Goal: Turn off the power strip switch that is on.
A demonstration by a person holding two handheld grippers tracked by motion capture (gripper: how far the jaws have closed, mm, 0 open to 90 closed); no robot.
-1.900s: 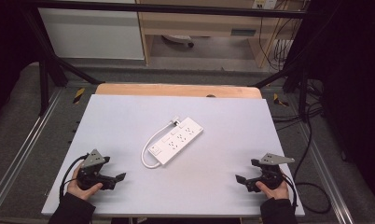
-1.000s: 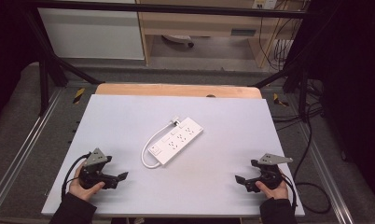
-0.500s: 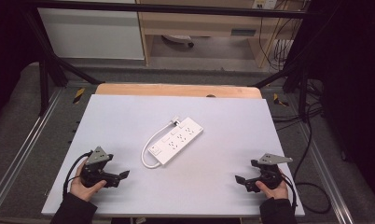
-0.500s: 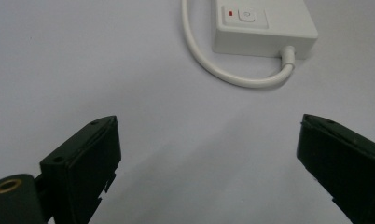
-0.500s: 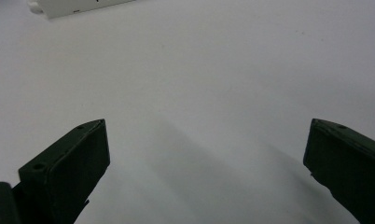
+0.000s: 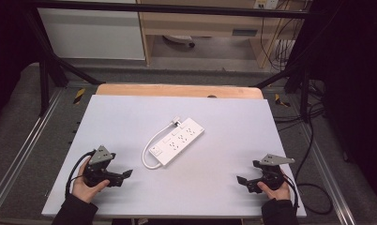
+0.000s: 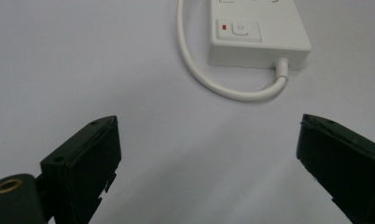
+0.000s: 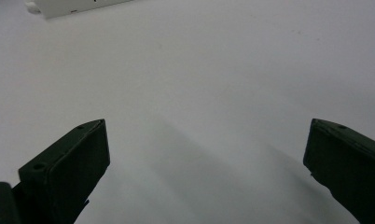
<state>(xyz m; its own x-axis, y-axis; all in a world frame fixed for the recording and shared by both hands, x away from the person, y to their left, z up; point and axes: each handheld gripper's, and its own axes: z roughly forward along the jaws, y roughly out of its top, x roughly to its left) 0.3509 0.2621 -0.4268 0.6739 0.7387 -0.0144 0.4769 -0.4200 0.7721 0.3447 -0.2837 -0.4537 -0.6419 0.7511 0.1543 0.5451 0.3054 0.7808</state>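
Power strip mid-table, cropped in gripper views | 2 grippers agape

Bare white surface all around, wide open on every side. Lone obstacle at the middle: a white power strip lying flat, its short cord looped beside it. Clear run from the left hand-held gripper and from the right hand-held gripper, both with jaws spread wide, well apart from the strip.
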